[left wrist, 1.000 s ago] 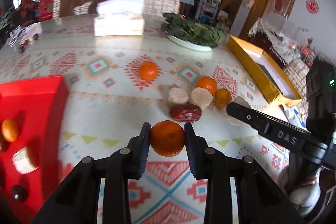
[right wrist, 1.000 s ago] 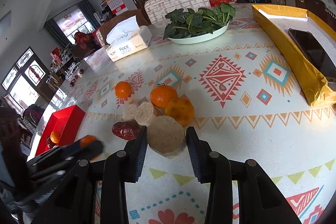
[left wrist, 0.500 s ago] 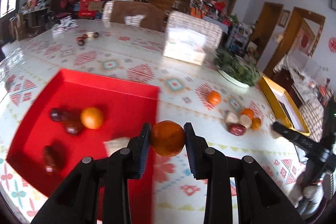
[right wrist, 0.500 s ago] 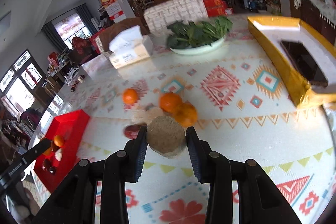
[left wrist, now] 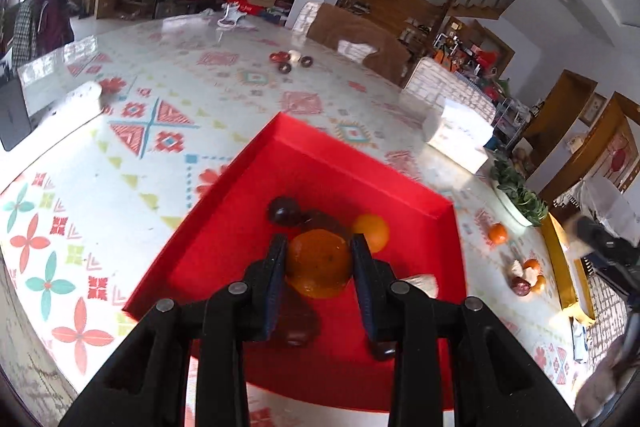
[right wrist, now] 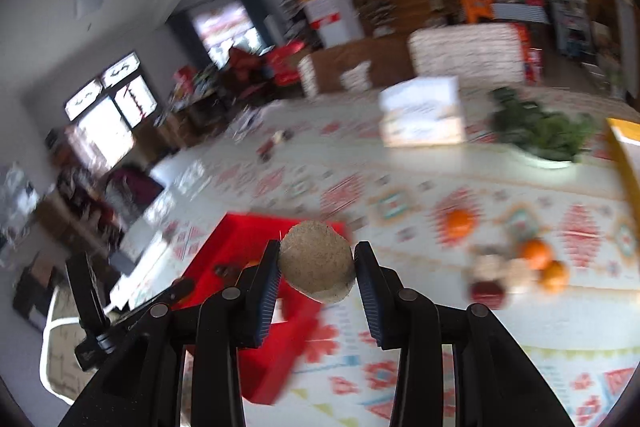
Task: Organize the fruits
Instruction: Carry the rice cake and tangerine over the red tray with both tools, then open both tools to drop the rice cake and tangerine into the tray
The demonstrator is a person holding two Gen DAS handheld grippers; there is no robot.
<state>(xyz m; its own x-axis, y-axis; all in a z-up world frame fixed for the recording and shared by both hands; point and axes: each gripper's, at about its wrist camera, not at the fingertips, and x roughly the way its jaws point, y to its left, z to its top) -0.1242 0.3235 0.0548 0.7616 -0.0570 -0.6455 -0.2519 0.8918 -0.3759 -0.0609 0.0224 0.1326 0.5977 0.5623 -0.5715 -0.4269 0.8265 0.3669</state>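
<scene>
The left gripper [left wrist: 319, 263] has its jaws clamped on an orange mandarin [left wrist: 319, 264], held above the red tray [left wrist: 344, 163]. The right gripper [right wrist: 316, 269] has its jaws clamped on a beige round fruit [right wrist: 316, 261], near the tray on the patterned surface [right wrist: 460, 195].

My left gripper [left wrist: 319, 263] is all black with dark ribbed pads, and the orange [left wrist: 319, 264] in it is deep orange with a slightly browner underside. The tray [left wrist: 256, 195] is flat bright red, holding a paler orange fruit [left wrist: 372, 231] and some near-black maroon ones [left wrist: 285, 211]. The tablecloth [left wrist: 152, 123] is off-white with coral diamonds, teal-and-red flowers and little yellow triangles. My right gripper [right wrist: 316, 269] is black too, and its round fruit [right wrist: 316, 261] is speckled beige-tan, kinda sandy. Behind it sit a white-and-tan tissue box [right wrist: 422, 115] and dark green leaves [right wrist: 540, 131].
</scene>
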